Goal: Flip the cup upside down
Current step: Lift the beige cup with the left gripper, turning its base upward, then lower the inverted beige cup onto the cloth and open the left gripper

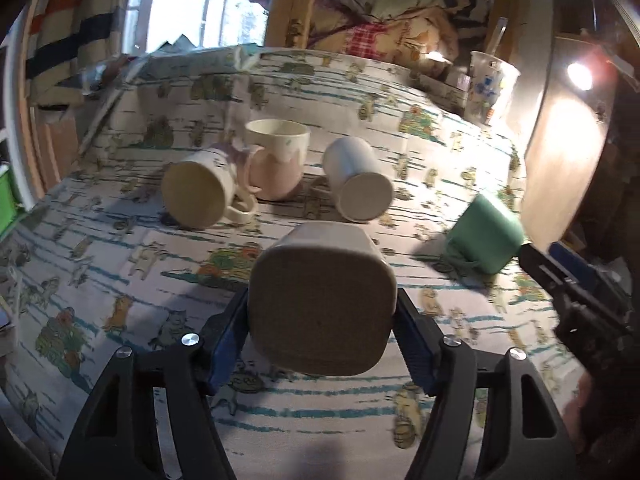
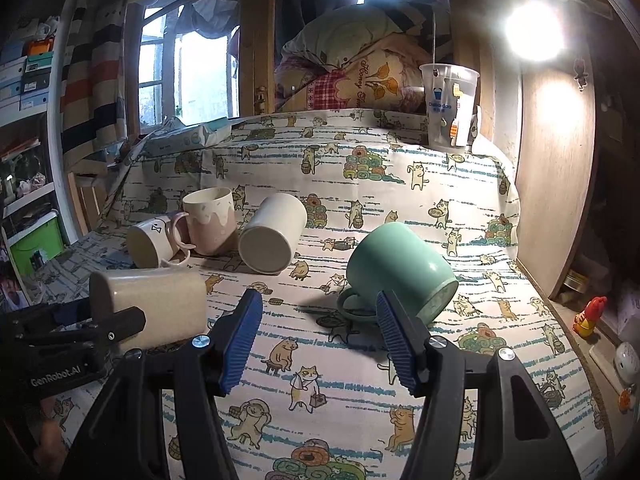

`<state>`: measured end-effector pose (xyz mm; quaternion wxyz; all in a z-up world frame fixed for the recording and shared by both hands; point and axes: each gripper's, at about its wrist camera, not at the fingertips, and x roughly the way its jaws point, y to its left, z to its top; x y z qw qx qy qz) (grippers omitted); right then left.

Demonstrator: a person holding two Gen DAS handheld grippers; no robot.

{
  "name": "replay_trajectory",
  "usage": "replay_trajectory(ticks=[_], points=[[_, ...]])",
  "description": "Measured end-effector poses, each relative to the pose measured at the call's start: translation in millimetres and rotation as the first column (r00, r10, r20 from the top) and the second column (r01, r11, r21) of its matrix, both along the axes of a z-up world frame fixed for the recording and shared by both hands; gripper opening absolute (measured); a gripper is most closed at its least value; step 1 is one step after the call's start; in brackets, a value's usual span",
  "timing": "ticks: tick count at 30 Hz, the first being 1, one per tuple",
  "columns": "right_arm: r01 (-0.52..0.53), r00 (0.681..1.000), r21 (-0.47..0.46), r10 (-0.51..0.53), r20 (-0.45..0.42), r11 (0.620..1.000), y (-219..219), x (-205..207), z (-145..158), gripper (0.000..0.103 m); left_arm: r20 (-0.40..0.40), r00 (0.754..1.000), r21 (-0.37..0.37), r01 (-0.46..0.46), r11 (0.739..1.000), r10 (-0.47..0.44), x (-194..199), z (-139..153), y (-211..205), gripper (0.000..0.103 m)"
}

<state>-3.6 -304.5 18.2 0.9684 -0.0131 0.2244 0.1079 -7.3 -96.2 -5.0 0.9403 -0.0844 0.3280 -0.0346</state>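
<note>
Beige cup (image 1: 320, 312) sits clamped in my left gripper (image 1: 322, 340), mouth hidden; my right gripper (image 2: 320, 340) gapes empty.

My left claw (image 1: 322, 322) covers both flanks of the beige cup (image 1: 322, 308), and its mouth faces away from me, so I cannot see inside. Right of that cup, the green mug (image 1: 486, 236) is smeared by blur, and my right claw (image 1: 576, 300) beyond it is cut by the picture's edge. In my right view, one blue pad (image 2: 394, 330) hides part of the green mug's handle.
</note>
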Motion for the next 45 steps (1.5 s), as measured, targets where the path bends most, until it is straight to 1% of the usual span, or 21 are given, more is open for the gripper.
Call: replay_trajectory(ticks=[2, 6, 9, 12, 13, 17, 21, 24, 26, 27, 29, 31, 33, 36, 38, 39, 40, 42, 45], points=[[-0.002, 1.0, 0.001, 0.002, 0.005, 1.0, 0, 0, 0, 0.061, 0.002, 1.0, -0.013, 0.019, 1.0, -0.019, 2, 5, 1, 0.067], [0.0, 1.0, -0.002, 0.0, 0.003, 1.0, -1, -1, 1, 0.061, 0.022, 0.999, 0.021, 0.024, 0.999, -0.024, 9, 16, -4, 0.067], [0.009, 1.0, -0.014, -0.009, 0.004, 1.0, -2, -2, 2, 0.061, 0.022, 0.999, -0.003, 0.039, 0.999, -0.039, 17, 21, -3, 0.066], [0.014, 1.0, -0.005, -0.014, 0.004, 1.0, -3, -3, 4, 0.064, 0.004, 0.999, -0.009, 0.043, 0.999, -0.043, 28, 19, -2, 0.066], [0.014, 1.0, 0.001, -0.014, 0.005, 1.0, -4, -3, 4, 0.064, 0.011, 0.999, -0.008, 0.045, 0.999, -0.044, 30, 19, -2, 0.066], [0.016, 1.0, 0.01, -0.016, -0.001, 1.0, -3, 0, 2, 0.065, -0.001, 0.999, -0.023, 0.035, 0.999, -0.035, 43, 22, -2, 0.066], [0.005, 1.0, 0.01, -0.005, -0.01, 1.0, 1, 2, 0, 0.065, -0.01, 0.999, -0.004, 0.032, 0.999, -0.032, 55, 19, -6, 0.066], [0.006, 1.0, 0.001, -0.006, -0.007, 1.0, 2, 2, -3, 0.065, -0.013, 1.0, -0.006, 0.022, 1.0, -0.022, 58, 21, -8, 0.066], [0.008, 1.0, 0.01, -0.007, -0.015, 1.0, 0, 3, -4, 0.065, -0.017, 0.999, -0.023, 0.041, 0.999, -0.041, 59, 21, -9, 0.066], [0.008, 1.0, 0.017, -0.008, -0.019, 1.0, -2, 4, -4, 0.065, -0.014, 0.999, -0.02, 0.046, 0.999, -0.046, 58, 21, -10, 0.066], [0.01, 1.0, 0.023, -0.009, -0.02, 1.0, -4, 4, -4, 0.065, 0.012, 0.999, 0.015, 0.042, 0.999, -0.043, 55, 23, -14, 0.069], [0.018, 1.0, 0.018, -0.018, -0.017, 1.0, -6, 4, -4, 0.065, 0.054, 0.998, 0.052, 0.039, 0.998, -0.042, 48, 29, -18, 0.081], [0.024, 1.0, 0.02, -0.024, -0.016, 0.999, -8, 5, -3, 0.065, 0.103, 0.994, 0.058, 0.04, 0.998, -0.045, 41, 36, -19, 0.085], [0.029, 0.999, 0.033, -0.029, -0.016, 0.999, -10, 5, -1, 0.065, 0.161, 0.986, 0.074, 0.038, 0.997, -0.049, 32, 47, -19, 0.094], [0.024, 1.0, 0.037, -0.024, -0.011, 0.999, -10, 4, 1, 0.065, 0.198, 0.979, 0.088, 0.031, 0.996, -0.048, 26, 53, -17, 0.097], [0.021, 1.0, 0.034, -0.021, -0.005, 0.999, -9, 3, 2, 0.066, 0.215, 0.975, 0.092, 0.03, 0.995, -0.049, 24, 55, -15, 0.1], [0.019, 1.0, 0.028, -0.019, 0.003, 0.999, -7, 2, 3, 0.068, 0.23, 0.972, 0.089, 0.03, 0.996, -0.05, 22, 58, -13, 0.102], [0.017, 1.0, 0.02, -0.017, 0.02, 1.0, -4, 0, 5, 0.072, 0.253, 0.966, 0.068, 0.028, 0.997, -0.045, 17, 61, -6, 0.103], [0.004, 1.0, 0.022, -0.004, 0.027, 1.0, 1, 1, 8, 0.073, 0.295, 0.955, 0.056, 0.008, 0.998, -0.024, 10, 67, 1, 0.103]])
